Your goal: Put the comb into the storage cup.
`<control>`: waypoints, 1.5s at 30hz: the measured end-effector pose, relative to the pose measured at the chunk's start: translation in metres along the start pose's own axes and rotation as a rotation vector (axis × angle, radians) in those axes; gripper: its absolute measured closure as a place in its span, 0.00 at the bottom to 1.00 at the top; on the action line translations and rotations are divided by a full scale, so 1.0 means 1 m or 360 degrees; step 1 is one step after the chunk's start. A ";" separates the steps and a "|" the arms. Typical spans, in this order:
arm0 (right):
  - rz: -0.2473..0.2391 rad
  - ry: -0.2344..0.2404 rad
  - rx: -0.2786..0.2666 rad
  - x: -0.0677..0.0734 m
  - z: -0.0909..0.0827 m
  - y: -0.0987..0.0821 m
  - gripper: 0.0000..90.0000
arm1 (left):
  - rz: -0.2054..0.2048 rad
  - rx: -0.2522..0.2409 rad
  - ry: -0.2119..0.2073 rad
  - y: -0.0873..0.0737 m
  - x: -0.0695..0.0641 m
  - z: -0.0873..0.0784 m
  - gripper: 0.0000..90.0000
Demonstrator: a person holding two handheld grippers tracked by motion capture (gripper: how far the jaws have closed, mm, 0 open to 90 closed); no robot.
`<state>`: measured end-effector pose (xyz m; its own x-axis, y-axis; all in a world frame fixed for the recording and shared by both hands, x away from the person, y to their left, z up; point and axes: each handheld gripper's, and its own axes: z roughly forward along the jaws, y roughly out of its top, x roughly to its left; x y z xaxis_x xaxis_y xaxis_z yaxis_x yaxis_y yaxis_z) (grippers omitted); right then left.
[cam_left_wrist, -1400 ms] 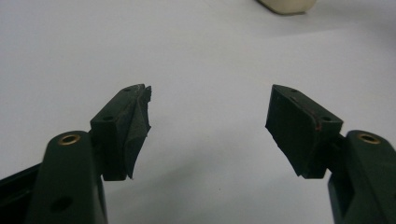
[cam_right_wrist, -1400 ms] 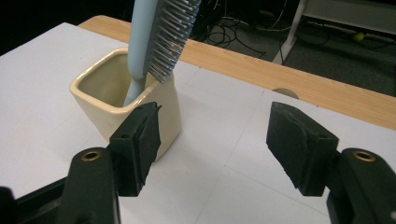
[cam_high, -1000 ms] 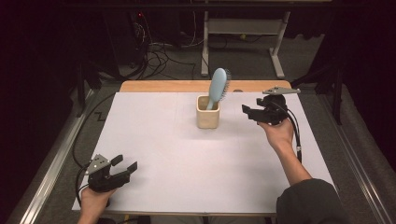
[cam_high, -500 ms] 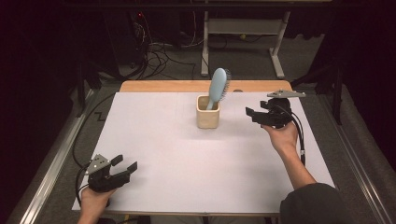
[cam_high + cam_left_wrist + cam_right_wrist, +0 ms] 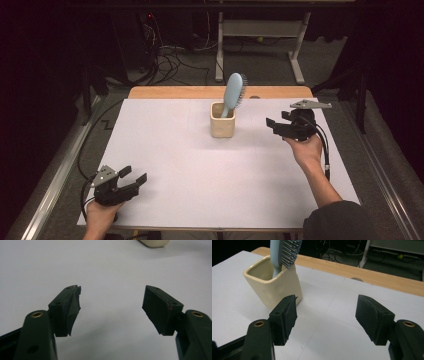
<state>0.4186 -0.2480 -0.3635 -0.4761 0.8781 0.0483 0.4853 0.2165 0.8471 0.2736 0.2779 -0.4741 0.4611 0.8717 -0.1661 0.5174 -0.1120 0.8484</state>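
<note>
Hairbrush (image 5: 233, 93) upright, handle down in cream cup (image 5: 222, 120), bristle head leaning over the rim toward the far right; cup standing a little past the middle of the bench (image 5: 165, 150), nearer the far edge. Right tongs (image 5: 274, 126) just right of the cup, level with it, spread apart, pinching nothing, pads (image 5: 287, 315) clear of the cup wall in the right gripper view, where the cup (image 5: 274, 287) sits ahead and to the left with the brush (image 5: 284, 252) rising from it. Left tongs (image 5: 134, 177) resting near the near left corner, likewise spread wide, nothing between them in the left gripper view, only white bench surface (image 5: 105, 270) and a sliver of the cup (image 5: 153, 242) at the top. Likely step in hand: bringing the right tongs to the brush or the cup. To do it well: raise to the blue neck above the rim, square the pads to the flat faces rather than the bristles, close gently, then lift straight up along the lean so the handle does not drag on the rim and tip the cup. Worth considering: steadying the cup with the left tongs first, since a light cup with a tall, leaning load will probably topple easily.
</note>
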 end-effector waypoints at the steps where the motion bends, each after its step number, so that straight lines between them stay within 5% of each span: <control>1: 0.0005 0.0001 -0.0004 -0.001 -0.001 -0.001 0.38 | 0.0000 0.0001 0.0000 0.000 0.000 0.000 0.34; 45: 0.0064 -0.0023 -0.0039 -0.016 -0.027 -0.032 0.39 | -0.0002 -0.0002 0.0006 0.000 0.000 -0.001 0.34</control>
<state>0.3909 -0.2810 -0.3769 -0.4460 0.8919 0.0751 0.4855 0.1706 0.8574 0.2733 0.2786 -0.4738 0.4578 0.8735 -0.1656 0.5171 -0.1101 0.8488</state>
